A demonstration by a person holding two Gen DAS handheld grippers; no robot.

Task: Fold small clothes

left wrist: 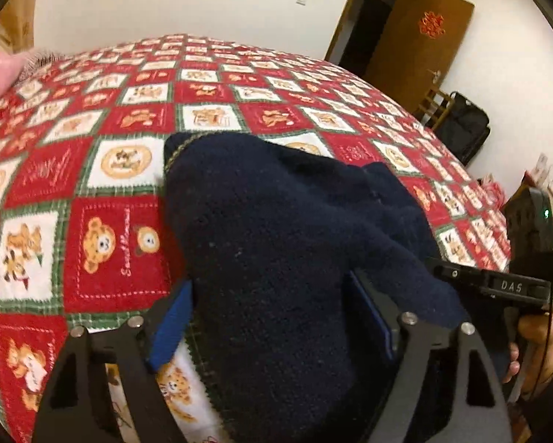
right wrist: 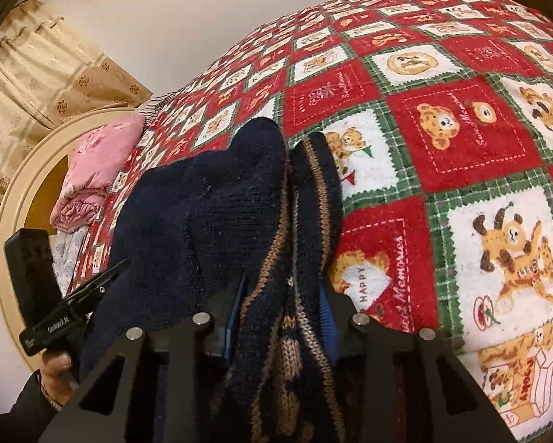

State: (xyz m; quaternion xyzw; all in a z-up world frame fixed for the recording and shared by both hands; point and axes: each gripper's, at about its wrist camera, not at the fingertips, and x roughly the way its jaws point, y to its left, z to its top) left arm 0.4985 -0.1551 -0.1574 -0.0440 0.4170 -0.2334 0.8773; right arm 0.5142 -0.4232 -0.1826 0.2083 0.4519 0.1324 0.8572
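A small navy knit sweater (left wrist: 276, 243) with tan patterned trim (right wrist: 276, 258) is bunched up above the red, white and green bear-print bedspread (left wrist: 102, 243). My left gripper (left wrist: 276, 317) is shut on the sweater's navy fabric, which drapes over and hides its blue-padded fingertips. My right gripper (right wrist: 282, 313) is shut on the patterned edge of the same sweater, close beside the left one. The right gripper also shows at the right edge of the left wrist view (left wrist: 498, 284), and the left gripper shows at the left edge of the right wrist view (right wrist: 73, 306).
The bedspread (right wrist: 461, 140) covers the whole bed. A pink folded quilt (right wrist: 91, 177) lies at the head end by a cream headboard (right wrist: 14, 199) and beige curtain (right wrist: 28, 74). A brown door (left wrist: 416, 48), a black bag (left wrist: 461, 125) and shopping bags (left wrist: 549, 181) stand beyond the far side.
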